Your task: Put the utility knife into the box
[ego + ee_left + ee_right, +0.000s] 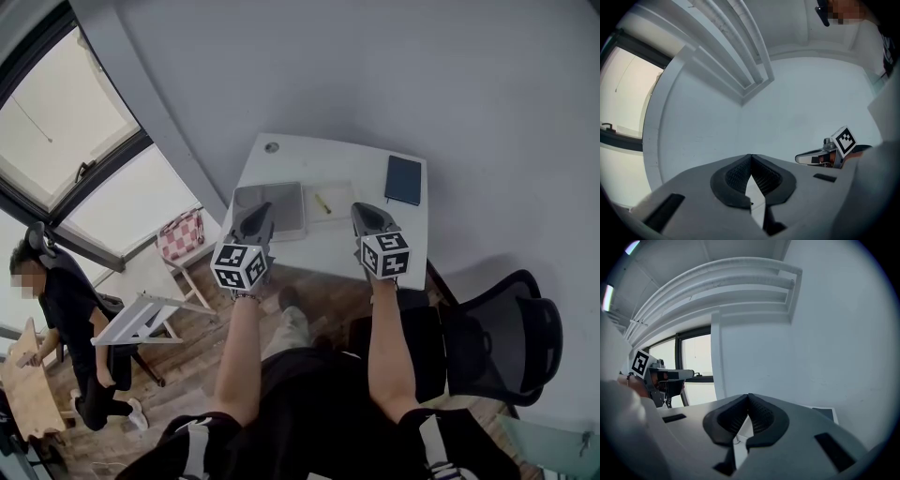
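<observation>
Clearly nothing is done yet: we have not touched the knife.
We hold the left gripper (pixel 751 157) and right gripper (pixel 749 396) near the front edge of the table (pixel 347 159), each with its jaws pressed together on nothing. The utility knife (pixel 322 202) lies just right of the grey box (pixel 270 208), outside it. By our judgement, reaching, gripping, carrying and dropping it in all remain.

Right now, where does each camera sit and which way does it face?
Head view: on the person's head, facing steeply down at the white table, box and utility knife; shows both forearms, left gripper and right gripper.
Left gripper view: on the left gripper, facing wall and ceiling; its jaws shut, empty.
Right gripper view: on the right gripper, facing wall and window; jaws shut, empty.
Shared: each gripper view shows the other gripper.
</observation>
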{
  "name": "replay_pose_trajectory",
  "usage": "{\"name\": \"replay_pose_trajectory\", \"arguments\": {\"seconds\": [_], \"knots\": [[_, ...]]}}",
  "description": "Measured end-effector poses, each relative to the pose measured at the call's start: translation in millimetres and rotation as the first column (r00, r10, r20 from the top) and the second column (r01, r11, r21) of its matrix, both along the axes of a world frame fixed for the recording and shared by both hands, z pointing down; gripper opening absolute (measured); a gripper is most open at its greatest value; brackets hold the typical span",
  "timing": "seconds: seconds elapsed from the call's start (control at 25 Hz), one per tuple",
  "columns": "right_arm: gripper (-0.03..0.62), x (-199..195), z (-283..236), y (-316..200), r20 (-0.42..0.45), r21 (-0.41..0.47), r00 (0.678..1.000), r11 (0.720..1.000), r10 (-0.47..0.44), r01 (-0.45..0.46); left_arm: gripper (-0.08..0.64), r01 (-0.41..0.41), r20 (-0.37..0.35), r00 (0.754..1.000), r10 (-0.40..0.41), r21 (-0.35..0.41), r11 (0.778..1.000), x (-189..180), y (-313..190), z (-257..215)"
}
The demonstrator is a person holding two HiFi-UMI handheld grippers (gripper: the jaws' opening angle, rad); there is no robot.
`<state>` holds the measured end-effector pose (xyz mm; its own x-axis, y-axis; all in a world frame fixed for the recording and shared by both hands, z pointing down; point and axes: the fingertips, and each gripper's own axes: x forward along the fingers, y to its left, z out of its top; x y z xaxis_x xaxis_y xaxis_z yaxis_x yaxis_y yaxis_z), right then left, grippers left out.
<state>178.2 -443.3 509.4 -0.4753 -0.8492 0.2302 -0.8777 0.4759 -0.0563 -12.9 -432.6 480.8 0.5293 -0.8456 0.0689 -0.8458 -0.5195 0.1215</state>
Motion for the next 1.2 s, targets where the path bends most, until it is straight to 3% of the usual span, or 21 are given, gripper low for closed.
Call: {"name": "replay_pose_trajectory", "arguments": {"seconds": [0.64,1.2], "knots": [[0.015,-5,11,15,-0.003,-0.020,1.000,1.000,-0.005,0.005,0.026,-0.012,0.013,1.000,0.012,-0.010,1.000,-3,11,8],[0.015,-10,19,12,-0.008,-0.042,1.000,0.999,-0.021,0.020,0.026,-0.013,-0.023,1.000,0.013,-0.022,1.000,-4,12,13]]}}
